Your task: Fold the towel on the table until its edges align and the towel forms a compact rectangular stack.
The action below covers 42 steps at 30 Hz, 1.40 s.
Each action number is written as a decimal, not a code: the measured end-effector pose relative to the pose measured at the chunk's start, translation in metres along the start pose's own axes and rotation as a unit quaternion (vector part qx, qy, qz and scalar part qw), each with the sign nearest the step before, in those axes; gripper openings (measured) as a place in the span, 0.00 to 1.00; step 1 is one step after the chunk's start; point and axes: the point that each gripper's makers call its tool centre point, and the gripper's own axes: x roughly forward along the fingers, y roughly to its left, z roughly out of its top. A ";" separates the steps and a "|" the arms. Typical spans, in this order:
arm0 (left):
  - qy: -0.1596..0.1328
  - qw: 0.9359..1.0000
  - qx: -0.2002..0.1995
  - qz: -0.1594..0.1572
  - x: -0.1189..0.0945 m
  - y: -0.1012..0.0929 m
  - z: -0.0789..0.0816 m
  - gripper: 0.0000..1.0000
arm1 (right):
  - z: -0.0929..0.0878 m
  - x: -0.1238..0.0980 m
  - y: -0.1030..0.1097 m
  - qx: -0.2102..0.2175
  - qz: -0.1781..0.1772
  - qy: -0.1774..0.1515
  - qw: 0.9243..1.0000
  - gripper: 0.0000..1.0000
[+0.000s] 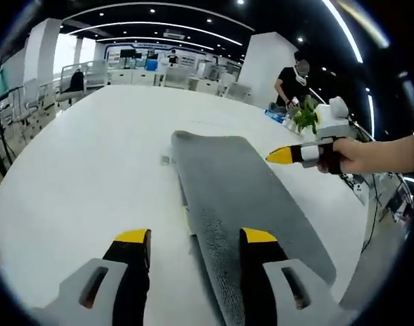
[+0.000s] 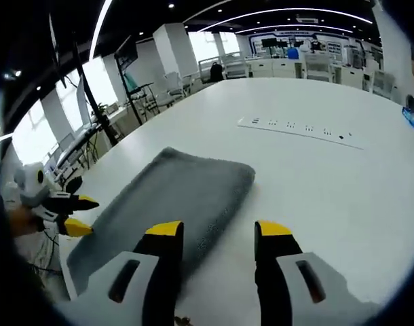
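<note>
A grey towel (image 1: 241,197), folded into a long narrow strip, lies flat on the white table (image 1: 91,156). My left gripper (image 1: 195,238) stands open over the strip's near end, its right jaw above the cloth and its left jaw above bare table. The right gripper (image 1: 280,155), held by a hand (image 1: 360,155), hovers beside the towel's right edge. In the right gripper view the towel (image 2: 173,197) runs away to the left. There my right gripper (image 2: 219,229) is open above its near corner, holding nothing. The left gripper (image 2: 81,214) is open at the far end.
A row of power sockets (image 2: 295,129) is set into the table (image 2: 329,190) beyond the towel. A person (image 1: 292,78) stands at the far right by a small plant (image 1: 305,119). Chairs (image 1: 74,81) line the far left side.
</note>
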 end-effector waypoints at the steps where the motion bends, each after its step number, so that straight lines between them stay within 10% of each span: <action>1: 0.001 1.000 0.000 0.001 0.000 0.001 0.001 0.53 | -0.004 -0.002 0.002 -0.002 0.002 0.002 1.000 0.41; 14: 0.017 1.000 -0.002 -0.005 0.012 0.003 -0.003 0.36 | -0.036 -0.016 0.028 -0.002 0.028 0.009 1.000 0.39; 23: 0.029 0.999 0.016 -0.020 0.022 -0.007 -0.011 0.14 | -0.050 -0.013 0.043 0.010 0.038 0.016 0.999 0.06; 42: 0.043 0.998 0.049 -0.025 0.034 -0.028 -0.011 0.05 | -0.061 -0.020 0.019 0.027 0.013 0.009 1.000 0.00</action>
